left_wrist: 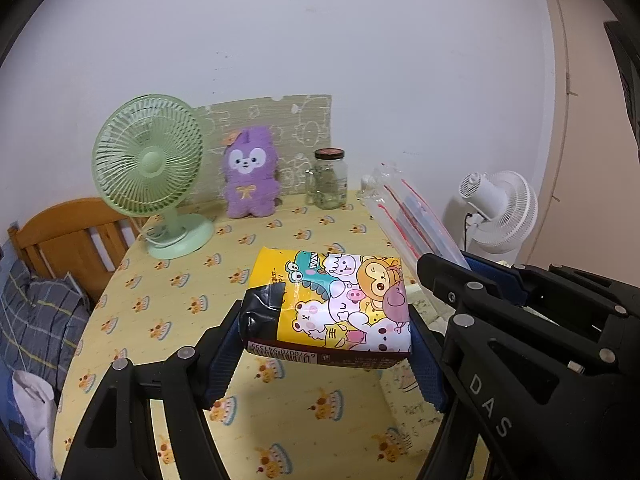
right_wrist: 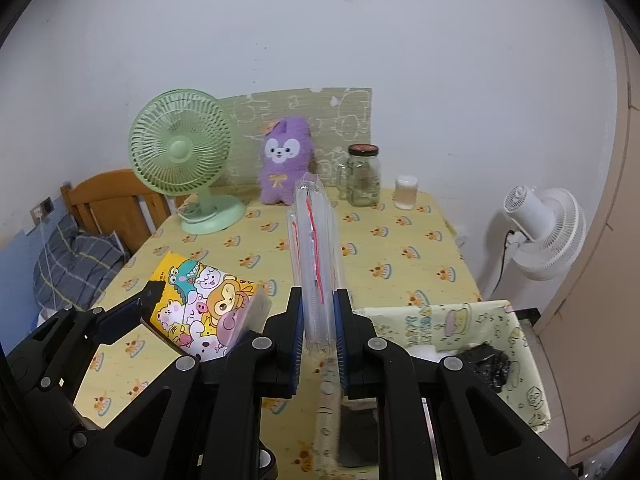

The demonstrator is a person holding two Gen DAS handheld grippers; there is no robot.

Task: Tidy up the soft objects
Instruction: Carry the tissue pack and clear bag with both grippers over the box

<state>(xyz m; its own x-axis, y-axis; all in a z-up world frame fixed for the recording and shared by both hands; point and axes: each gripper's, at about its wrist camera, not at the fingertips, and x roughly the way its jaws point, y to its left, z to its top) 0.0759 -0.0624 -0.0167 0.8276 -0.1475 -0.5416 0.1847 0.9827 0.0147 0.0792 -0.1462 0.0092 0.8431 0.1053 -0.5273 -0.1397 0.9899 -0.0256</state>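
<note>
My left gripper is shut on a soft yellow tissue pack with cartoon animals and holds it above the table; the pack also shows in the right wrist view. My right gripper is shut on a clear zip bag with red seal lines, held upright on edge; the bag shows at the right of the left wrist view. A purple plush bunny leans against a green mat at the back wall. A yellow fabric storage box stands at the front right, with something dark inside.
The table wears a yellow cake-print cloth. At the back stand a green desk fan, a glass jar with black lid and a small white-lidded jar. A white fan stands right; a wooden headboard left.
</note>
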